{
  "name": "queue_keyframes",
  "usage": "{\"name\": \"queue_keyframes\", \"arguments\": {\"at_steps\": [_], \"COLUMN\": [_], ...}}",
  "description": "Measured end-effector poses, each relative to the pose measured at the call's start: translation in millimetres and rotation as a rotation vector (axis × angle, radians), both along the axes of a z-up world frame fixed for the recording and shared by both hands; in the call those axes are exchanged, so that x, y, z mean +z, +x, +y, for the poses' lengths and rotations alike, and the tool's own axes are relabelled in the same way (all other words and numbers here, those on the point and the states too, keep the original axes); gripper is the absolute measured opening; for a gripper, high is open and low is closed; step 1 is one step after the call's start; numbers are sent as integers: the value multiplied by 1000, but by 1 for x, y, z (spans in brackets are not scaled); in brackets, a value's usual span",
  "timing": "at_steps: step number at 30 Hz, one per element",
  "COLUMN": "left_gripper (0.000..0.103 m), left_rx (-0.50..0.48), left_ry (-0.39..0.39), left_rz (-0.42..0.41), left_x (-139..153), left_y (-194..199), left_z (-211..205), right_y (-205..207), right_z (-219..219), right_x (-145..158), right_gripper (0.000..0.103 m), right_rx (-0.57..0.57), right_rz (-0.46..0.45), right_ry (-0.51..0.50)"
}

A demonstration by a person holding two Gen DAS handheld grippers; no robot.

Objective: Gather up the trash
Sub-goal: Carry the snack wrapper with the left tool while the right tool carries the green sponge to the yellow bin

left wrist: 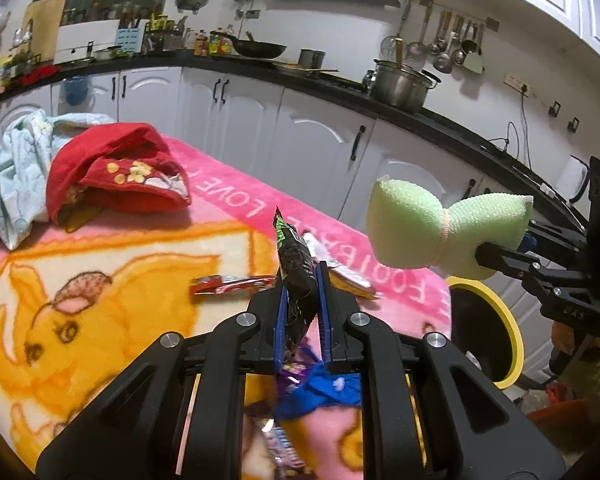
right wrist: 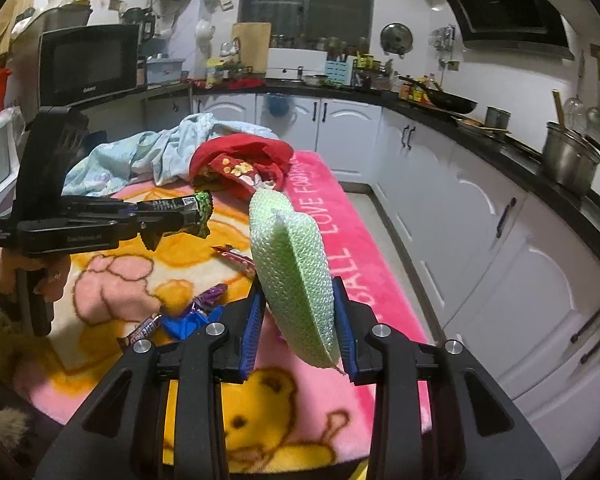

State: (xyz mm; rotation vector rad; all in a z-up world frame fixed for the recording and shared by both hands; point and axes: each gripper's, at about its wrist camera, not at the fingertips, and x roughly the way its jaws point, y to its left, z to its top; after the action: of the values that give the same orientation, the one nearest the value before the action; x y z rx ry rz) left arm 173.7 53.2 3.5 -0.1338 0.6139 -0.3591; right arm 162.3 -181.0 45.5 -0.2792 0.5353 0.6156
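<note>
My left gripper (left wrist: 303, 280) is shut on a black-and-green snack wrapper (left wrist: 296, 264), held above the pink and yellow blanket (left wrist: 100, 280); it also shows in the right wrist view (right wrist: 192, 208). My right gripper (right wrist: 298, 292) is shut on a green foam sponge (right wrist: 292, 268), seen from the left wrist as a bow shape (left wrist: 440, 228) at the right, above a yellow-rimmed bin (left wrist: 496, 320). A red wrapper (left wrist: 228, 284), a white-and-yellow wrapper (left wrist: 348, 276), a blue wrapper (right wrist: 188, 322) and a purple one (right wrist: 210, 298) lie on the blanket.
A red cloth (left wrist: 116, 172) and a light blue cloth (left wrist: 16, 168) are heaped at the blanket's far end. White cabinets (left wrist: 260, 120) under a black counter with a pot (left wrist: 400, 84) and a wok (left wrist: 260, 49) run along the back and right. A microwave (right wrist: 88, 64) stands at the left.
</note>
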Motion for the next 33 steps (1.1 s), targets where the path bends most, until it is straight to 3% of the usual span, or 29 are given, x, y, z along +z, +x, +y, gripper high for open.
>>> {"name": "queue_keyframes", "arguments": {"at_steps": [33], "left_gripper": [8], "left_rx": [-294], "left_ry": [39], "left_rz": [-23], "left_x": [8], "left_y": [-14], "left_z": [-163], "right_y": [-48], "right_z": [-156], "right_x": [-3], "right_gripper": [31], "right_rx": [-299], "right_rz": [27], "right_ry": [90]}}
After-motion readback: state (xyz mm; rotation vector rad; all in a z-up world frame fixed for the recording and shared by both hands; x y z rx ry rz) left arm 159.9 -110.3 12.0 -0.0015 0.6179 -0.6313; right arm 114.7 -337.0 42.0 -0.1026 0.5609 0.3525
